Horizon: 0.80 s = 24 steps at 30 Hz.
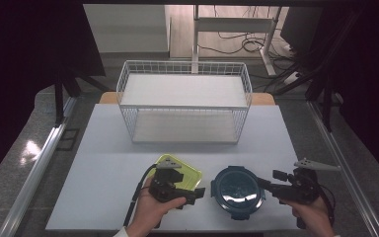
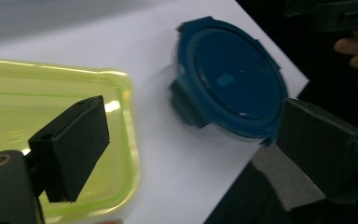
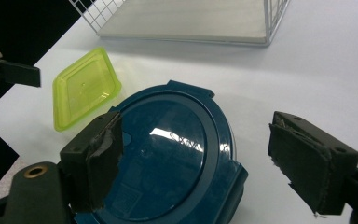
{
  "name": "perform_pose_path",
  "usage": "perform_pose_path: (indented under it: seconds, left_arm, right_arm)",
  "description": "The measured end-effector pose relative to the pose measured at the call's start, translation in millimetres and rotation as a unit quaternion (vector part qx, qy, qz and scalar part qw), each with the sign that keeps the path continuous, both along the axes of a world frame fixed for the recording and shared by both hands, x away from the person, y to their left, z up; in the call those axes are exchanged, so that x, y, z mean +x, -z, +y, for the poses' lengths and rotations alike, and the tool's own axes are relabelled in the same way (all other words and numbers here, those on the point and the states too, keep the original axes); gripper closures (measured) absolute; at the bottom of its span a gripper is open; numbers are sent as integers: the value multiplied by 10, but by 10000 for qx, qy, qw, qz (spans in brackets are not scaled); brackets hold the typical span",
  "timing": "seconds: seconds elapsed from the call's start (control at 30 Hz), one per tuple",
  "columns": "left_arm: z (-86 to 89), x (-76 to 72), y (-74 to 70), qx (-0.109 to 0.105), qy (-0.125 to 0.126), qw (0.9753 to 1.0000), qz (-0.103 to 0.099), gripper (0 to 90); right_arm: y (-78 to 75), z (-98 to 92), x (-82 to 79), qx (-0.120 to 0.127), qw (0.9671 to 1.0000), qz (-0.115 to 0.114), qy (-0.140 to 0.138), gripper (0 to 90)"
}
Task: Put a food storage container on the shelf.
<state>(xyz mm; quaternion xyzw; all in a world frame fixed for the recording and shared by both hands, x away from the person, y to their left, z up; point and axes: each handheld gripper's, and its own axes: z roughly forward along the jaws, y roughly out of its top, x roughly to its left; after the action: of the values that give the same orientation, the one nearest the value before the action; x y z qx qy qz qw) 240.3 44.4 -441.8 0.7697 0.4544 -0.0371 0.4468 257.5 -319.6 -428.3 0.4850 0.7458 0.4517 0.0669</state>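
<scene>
Blue round container (image 1: 237, 191), lid clipped on, sits low and right of centre in the high view, close to the near edge of the white table (image 1: 103, 143). In the right gripper view it takes up the lower middle of the frame, light glaring off its lid, with one locking tab jutting at the top and another at the lower right. The right gripper (image 1: 265, 184) points at it from the right with its jaws spread wide; in that gripper's own view they stand either side of the lid, clasping nothing. Whether the jaw tips touch the container's rim I cannot quite tell from the high view.

Just to the left of the container lies a lime-green rectangular lid (image 1: 181, 171), flat on the table and set a little askew. The left gripper (image 1: 192, 195) hangs over its near corner, a hand (image 1: 150, 210) wrapped round the body, jaws likewise parted and holding nothing. In the left gripper view the green lid fills the left side and the blue container sits upper right, a strip of bare table between them.

Farther back, across the upper middle of the high view, stands a white wire basket (image 1: 183, 101) with a pale shelf board inside it, well apart from both grippers.
</scene>
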Motion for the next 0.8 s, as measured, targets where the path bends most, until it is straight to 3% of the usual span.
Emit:
perform_pose_path:
  seconds: [0.3, 0.47, 0.67, 0.8]
  left_arm:
    - [-266, 172, 95, -58, 142, 9992, 357, 96]
    - [-341, 246, 180, -171, 69, 9982, 577, 97]
    - [-455, 293, 267, -279, 150, 9960, 836, 97]
    - [-524, 312, 321, -225, 252, 9954, 893, 97]
  right_arm:
    - [27, -72, -9, 62, 9999, 128, 56, 168]
    - [132, -72, 4, 223, 9987, 462, 56, 122]
    - [274, -73, 62, 455, 9947, 924, 30, 98]
    - [357, -71, 88, 546, 9920, 1138, -40, 97]
